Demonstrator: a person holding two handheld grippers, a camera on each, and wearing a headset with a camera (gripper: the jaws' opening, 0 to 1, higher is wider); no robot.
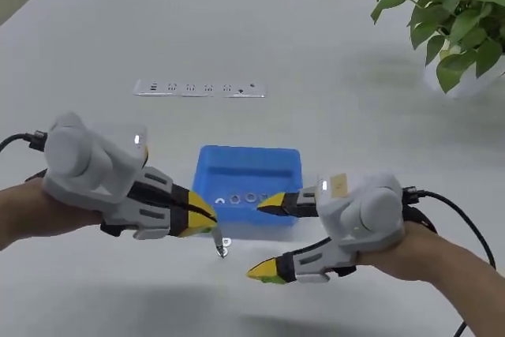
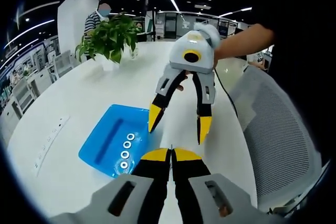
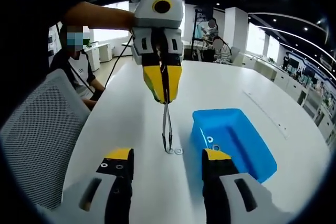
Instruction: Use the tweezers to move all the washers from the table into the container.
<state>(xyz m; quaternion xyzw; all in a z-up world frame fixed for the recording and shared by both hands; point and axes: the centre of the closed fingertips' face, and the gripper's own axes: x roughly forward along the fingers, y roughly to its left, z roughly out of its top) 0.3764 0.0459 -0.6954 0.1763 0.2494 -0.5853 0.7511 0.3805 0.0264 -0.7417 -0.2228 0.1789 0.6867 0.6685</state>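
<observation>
My left gripper [image 1: 203, 215] is shut on a pair of metal tweezers [image 1: 221, 245]. In the right gripper view the tweezers [image 3: 167, 124] hang from the left gripper [image 3: 164, 98] with their tips down on the white table, right beside a small washer [image 3: 179, 151]. Whether the tips grip a washer is too small to tell. The blue container [image 1: 248, 165] lies just behind the tips and holds several washers [image 1: 237, 199]. My right gripper [image 1: 264, 238] stands open at the container's front right corner, holding nothing.
A white power strip [image 1: 200, 89] lies on the table beyond the container. A potted plant [image 1: 454, 13] stands at the far right. A mesh chair [image 3: 42, 129] and a seated person [image 3: 79, 61] are past the table's near edge.
</observation>
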